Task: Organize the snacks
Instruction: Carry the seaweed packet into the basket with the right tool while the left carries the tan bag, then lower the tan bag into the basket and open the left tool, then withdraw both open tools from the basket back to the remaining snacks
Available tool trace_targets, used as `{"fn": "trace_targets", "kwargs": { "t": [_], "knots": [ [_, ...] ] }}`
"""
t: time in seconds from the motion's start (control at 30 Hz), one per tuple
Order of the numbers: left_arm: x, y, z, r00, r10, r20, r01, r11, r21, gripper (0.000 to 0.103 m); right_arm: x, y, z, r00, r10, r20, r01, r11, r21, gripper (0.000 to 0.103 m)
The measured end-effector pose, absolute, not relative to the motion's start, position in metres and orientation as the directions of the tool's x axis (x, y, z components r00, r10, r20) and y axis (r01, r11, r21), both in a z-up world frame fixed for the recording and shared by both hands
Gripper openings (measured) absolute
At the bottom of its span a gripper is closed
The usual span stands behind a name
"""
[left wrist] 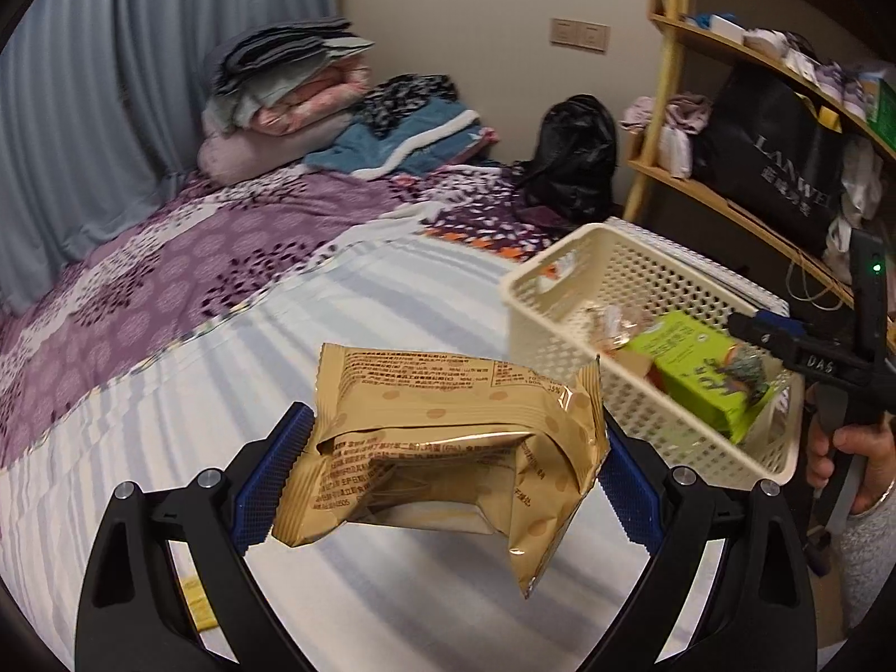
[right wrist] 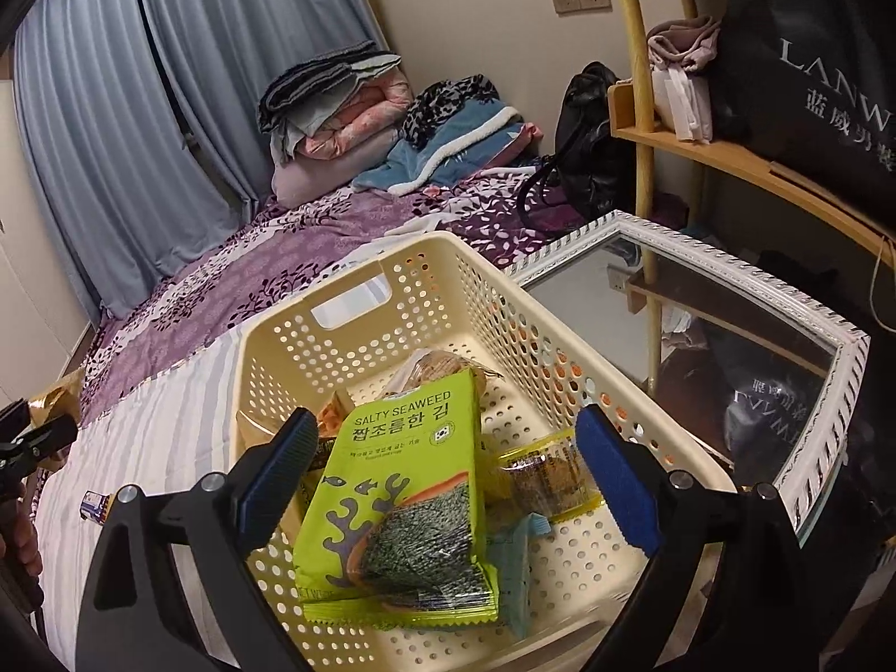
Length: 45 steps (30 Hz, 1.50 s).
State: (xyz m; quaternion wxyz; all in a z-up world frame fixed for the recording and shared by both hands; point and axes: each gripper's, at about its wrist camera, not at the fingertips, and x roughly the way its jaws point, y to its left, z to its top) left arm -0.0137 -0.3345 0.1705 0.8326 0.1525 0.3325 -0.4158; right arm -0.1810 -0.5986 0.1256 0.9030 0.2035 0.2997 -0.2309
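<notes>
Now carrying tan snack packet [left wrist: 448, 448] clamped in left gripper [left wrist: 453, 476] toward basket [left wrist: 644, 257]; right gripper [right wrist: 448, 481] wide open, empty, above seaweed pack [right wrist: 403, 481].

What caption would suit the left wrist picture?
Left gripper jaws clamp a gold snack packet above the striped bedsheet, beside the cream basket.

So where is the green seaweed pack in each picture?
Left wrist view: the green seaweed pack lies at right, inside the cream basket.
Right wrist view: it lies low in the middle, in the same basket.
Shared landmark: that cream basket on the bed.
</notes>
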Motion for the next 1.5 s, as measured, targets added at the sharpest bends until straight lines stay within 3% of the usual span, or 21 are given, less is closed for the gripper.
{"fn": "trace_targets", "kwargs": {
  "t": [0.43,0.8,1.5],
  "knots": [
    [-0.024,-0.443,0.168,0.297,-0.655,-0.695,0.884,0.464,-0.059,0.096,-0.196,-0.608,0.123,0.744,-0.285,-0.604,0.530,0.801,0.276,0.093],
    [-0.013,-0.502,0.143,0.244,-0.611,-0.753,0.888,0.453,-0.079,0.098,-0.202,-0.612,0.123,0.746,-0.283,-0.603,0.534,0.796,0.287,0.093],
    [-0.013,-0.484,0.160,0.339,-0.605,-0.720,0.874,0.485,0.003,0.100,-0.199,-0.598,0.137,0.763,-0.280,-0.582,0.511,0.813,0.279,0.093]
  ]
}}
